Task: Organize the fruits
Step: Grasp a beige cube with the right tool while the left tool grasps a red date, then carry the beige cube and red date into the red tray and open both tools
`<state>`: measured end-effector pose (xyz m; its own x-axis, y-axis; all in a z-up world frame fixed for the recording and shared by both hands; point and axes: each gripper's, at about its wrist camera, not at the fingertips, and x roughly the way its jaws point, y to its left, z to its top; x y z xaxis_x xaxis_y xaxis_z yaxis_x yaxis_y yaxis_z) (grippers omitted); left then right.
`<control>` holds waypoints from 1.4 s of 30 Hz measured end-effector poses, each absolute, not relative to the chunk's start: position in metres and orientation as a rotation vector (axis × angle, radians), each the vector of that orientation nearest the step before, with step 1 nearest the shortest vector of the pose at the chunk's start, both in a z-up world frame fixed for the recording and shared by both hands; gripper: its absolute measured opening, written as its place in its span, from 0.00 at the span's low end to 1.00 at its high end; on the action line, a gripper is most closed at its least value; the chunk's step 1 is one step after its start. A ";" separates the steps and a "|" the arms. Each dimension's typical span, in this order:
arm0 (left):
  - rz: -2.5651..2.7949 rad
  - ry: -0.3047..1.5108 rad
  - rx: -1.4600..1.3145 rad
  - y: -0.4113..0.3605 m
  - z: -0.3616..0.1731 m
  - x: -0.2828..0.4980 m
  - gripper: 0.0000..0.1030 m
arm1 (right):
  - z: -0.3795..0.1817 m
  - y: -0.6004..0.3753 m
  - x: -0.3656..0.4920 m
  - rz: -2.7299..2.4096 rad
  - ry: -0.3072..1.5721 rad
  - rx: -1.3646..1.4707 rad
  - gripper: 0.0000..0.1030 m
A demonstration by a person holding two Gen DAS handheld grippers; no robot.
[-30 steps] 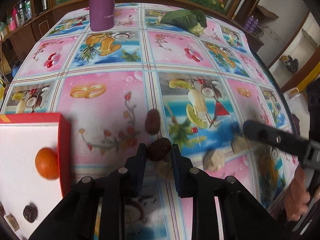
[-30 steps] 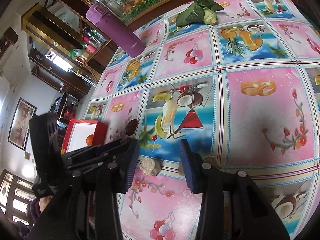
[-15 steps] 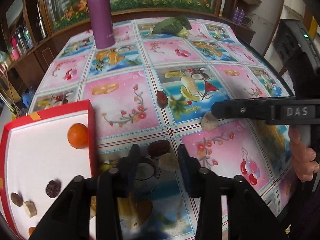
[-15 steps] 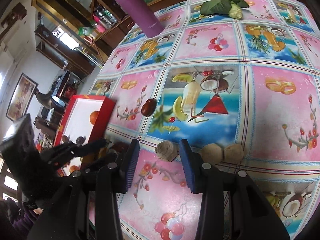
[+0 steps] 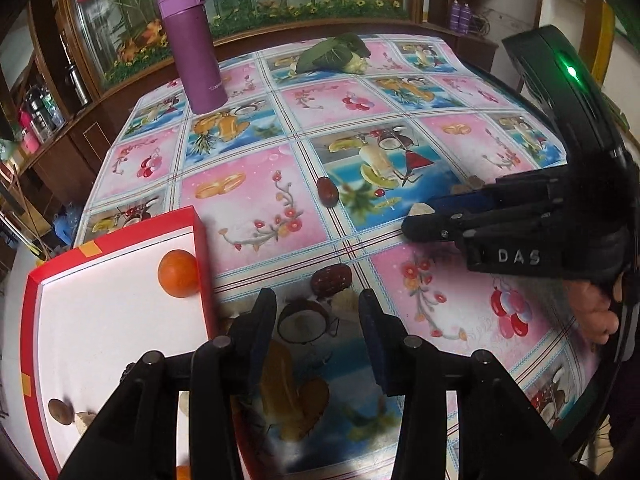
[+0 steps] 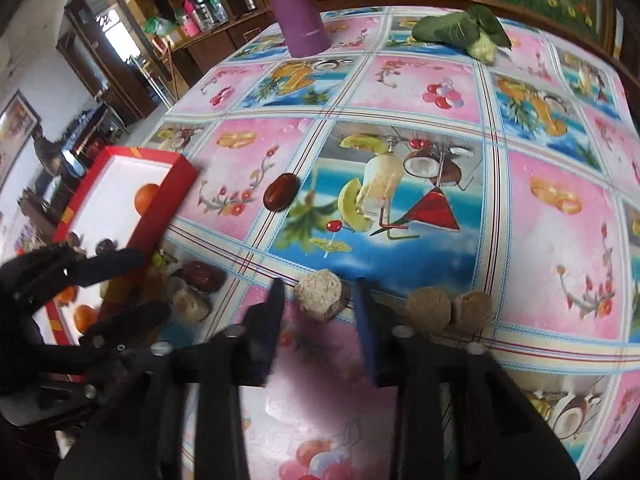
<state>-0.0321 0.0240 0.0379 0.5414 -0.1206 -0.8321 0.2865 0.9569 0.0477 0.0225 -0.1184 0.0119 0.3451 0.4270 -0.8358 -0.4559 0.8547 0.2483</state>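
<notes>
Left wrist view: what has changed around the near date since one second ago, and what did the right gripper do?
The left gripper opened, let go of the near date and drew back. The right gripper, open, moved forward around a beige piece. The far date, the orange in the red box and the purple flask stayed.

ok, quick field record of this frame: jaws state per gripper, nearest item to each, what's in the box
left gripper: jaws open, empty
nearest to left: dark red date on the tablecloth just ahead, pale chunk beside it
right gripper: jaws open, either side of a tan chunk, contact unclear
red box: holds an orange and a few small pieces
loose on cloth: second date, two more tan chunks
far end: purple flask, leafy vegetable
</notes>
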 end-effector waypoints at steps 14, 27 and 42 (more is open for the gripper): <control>-0.237 1.089 0.020 0.019 0.016 -0.001 0.38 | 0.032 -0.144 0.030 0.515 0.989 0.092 0.27; -0.283 1.103 -0.109 0.028 0.019 0.008 0.27 | 0.035 -0.145 0.028 0.518 0.971 0.110 0.27; -0.195 0.939 -0.159 0.066 0.067 -0.020 0.26 | 0.058 -0.181 0.031 0.495 0.844 0.299 0.27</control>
<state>-0.0204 0.0661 0.0665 0.5751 -0.2346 -0.7837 0.0970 0.9708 -0.2194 0.0314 -0.1809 0.0580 0.5620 0.5284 -0.6364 -0.2973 0.8470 0.4408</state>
